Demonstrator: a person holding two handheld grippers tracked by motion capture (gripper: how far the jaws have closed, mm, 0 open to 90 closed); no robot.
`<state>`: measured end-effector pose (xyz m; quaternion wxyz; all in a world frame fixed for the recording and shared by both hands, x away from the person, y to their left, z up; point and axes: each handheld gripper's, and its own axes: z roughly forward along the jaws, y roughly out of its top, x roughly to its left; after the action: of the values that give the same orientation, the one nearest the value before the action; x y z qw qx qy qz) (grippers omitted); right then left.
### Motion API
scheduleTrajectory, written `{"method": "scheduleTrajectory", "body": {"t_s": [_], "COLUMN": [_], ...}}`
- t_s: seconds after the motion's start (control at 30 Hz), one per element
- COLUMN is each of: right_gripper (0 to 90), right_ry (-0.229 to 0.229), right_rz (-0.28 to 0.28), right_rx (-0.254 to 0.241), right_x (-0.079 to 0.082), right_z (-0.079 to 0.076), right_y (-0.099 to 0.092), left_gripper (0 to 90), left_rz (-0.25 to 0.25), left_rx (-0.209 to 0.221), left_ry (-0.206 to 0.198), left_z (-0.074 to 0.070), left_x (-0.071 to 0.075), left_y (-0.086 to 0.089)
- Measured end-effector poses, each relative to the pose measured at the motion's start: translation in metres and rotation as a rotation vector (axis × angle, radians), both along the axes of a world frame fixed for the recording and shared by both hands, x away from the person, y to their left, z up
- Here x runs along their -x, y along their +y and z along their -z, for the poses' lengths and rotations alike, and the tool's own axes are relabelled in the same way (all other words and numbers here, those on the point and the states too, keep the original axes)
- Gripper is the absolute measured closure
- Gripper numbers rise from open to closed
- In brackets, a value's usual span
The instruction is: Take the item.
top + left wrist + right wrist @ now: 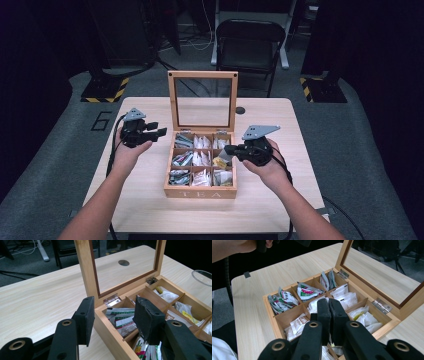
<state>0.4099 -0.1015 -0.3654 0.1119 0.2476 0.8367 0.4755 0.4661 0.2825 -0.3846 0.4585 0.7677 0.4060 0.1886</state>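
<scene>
Right gripper (231, 149), black w/ grey three-cornered plate on top, hangs over the right column of the pale bamboo tea box w/ nine compartments (200, 192). Its jaws are pressed together, pads meeting; in the high view a small yellowish sachet (220, 162) sits right at the tips, but can't tell if it's pinched. In the right gripper view, beyond the closed tips lie white paper tea bags (347, 298) in the middle cells, green-and-red foil packets (305, 292) further off to the left, and more white sachets (365, 317) just to the right of the jaws.

Left gripper (159, 129) sits left of the box, above the light wood worktop (150, 200), apart from the box and holding nothing. Jaws stand partway apart, a narrow-ish gap. In the left gripper view that gap frames the box's near-corner cell w/ green-printed packets (122, 320); the right pad overlaps the box, the left pad is outside its wall.

The box's glass-paned hinged lid (202, 74) stands upright, on the far side of both grippers. "TEA" is cut into the box front, nearest the person. A round dark hole (123, 262) in the worktop shows through the lid glass, beyond the left gripper.
</scene>
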Motion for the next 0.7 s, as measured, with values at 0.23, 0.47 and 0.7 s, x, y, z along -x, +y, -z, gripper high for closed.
{"method": "scheduleTrajectory", "body": {"t_s": [0.23,0.47,0.7], "right_gripper": [87.6,87.7,87.7], "right_ry": [-0.004,-0.019,-0.031], "right_rz": [0.011,0.026,0.055], "right_rx": [0.002,0.027,0.037], "right_x": [-0.003,-0.008,-0.014], "right_z": [-0.005,-0.013,-0.02], "right_y": [-0.003,-0.008,-0.017], "left_gripper": [50.9,51.0,50.9], "left_rz": [0.0,-0.005,-0.005], "left_rx": [-0.001,0.002,0.003], "left_ry": [0.0,-0.001,-0.001], "left_z": [0.0,0.0,0.0], "left_x": [0.0,0.0,0.0], "left_y": [0.0,0.001,0.001]}}
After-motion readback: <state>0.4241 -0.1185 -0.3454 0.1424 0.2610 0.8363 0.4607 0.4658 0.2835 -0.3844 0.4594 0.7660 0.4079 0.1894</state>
